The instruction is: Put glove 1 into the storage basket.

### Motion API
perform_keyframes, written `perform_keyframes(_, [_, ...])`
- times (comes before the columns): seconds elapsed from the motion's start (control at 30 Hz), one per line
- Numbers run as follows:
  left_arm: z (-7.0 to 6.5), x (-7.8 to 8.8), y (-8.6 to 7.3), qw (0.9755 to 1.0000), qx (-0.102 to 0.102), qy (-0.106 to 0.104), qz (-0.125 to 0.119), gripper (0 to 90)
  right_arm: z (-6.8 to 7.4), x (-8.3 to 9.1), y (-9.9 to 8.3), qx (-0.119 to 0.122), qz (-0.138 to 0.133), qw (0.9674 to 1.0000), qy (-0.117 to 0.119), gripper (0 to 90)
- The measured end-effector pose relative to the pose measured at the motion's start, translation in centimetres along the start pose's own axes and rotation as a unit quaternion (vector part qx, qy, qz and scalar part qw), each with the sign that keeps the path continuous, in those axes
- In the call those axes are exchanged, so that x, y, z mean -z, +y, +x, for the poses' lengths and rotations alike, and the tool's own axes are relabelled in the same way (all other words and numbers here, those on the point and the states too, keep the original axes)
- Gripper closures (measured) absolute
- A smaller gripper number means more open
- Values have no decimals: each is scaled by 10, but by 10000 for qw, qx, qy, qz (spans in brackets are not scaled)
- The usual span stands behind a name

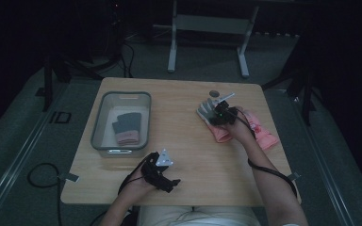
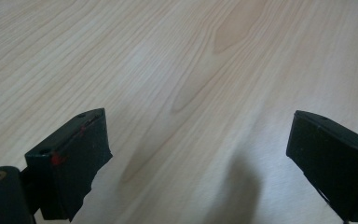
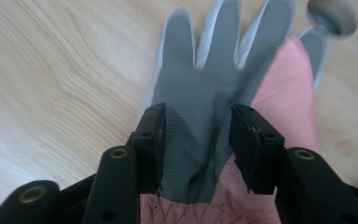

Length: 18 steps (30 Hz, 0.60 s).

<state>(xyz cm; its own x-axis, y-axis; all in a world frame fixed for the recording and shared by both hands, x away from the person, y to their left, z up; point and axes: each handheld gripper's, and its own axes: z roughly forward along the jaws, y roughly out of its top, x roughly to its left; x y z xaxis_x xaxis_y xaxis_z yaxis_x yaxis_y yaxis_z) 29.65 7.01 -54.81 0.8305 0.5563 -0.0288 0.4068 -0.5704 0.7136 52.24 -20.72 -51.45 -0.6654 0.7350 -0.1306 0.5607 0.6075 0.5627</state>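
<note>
Grey-palmed work glove point(image 3: 200, 88) with pink cuff, lying palm up on the desk point(image 1: 188, 141) at the far right, finger tips pointing away. Textured grey coating on palm and glove fingers, pale knit showing along the edges; cuff bunched and wrinkled at the near end. Partly overlapping a second pink glove point(image 1: 264, 136) just beside it, toward the desk's right edge. Small round grey object point(image 3: 332, 16) touching or just past the tips, too blurred to identify.

Step in hand, by judgement: picking up this glove. Right gripper point(image 3: 196, 140) down over the palm, fingers point(image 3: 151, 135) part open and straddling the lower palm, pads on either side of it, no clear pinch on the fabric yet. Next move likely calls for closing on the palm fabric near the cuff, taking one layer only so the pink glove underneath stays put, then lifting clear.

Probable destination: grey bin point(image 1: 99, 127) at the left, already holding a folded grey-and-pink pair point(image 1: 127, 127).

Left gripper point(image 2: 198, 149) near the front edge, fingers wide, nothing between them, bare wood below.
</note>
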Motion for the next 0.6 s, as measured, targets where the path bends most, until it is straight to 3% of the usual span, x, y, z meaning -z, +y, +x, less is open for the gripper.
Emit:
perform_keyframes(0.1, [-5, -1, -3, 9997, -150, 172, 13, 55, 1, -7, -1, -77, 105, 9999, -47, 611])
perform_keyframes(0.2, [-7, -2, -4, 9997, -190, 153, -48, 55, 3, -11, -2, -3, 170, 9999, -11, 674])
perform_keyframes(0.23, [-8, -2, -4, 9996, -213, 153, -101, 55, 1, -12, -2, -210, 219, 9995, 113, 728])
perform_keyframes(0.37, [-10, -2, -4, 9994, -245, 152, -198, 55, -1, -12, -4, -480, 135, 9987, 125, 819])
perform_keyframes(0.43, [-10, -2, -4, 9994, -263, 111, -214, 55, -1, -10, -5, -754, 50, 9970, 154, 855])
perform_keyframes(0.6, [-8, -3, -5, 9995, -219, 40, -236, 55, 5, 18, 2, -1049, -282, 9941, 51, 876])
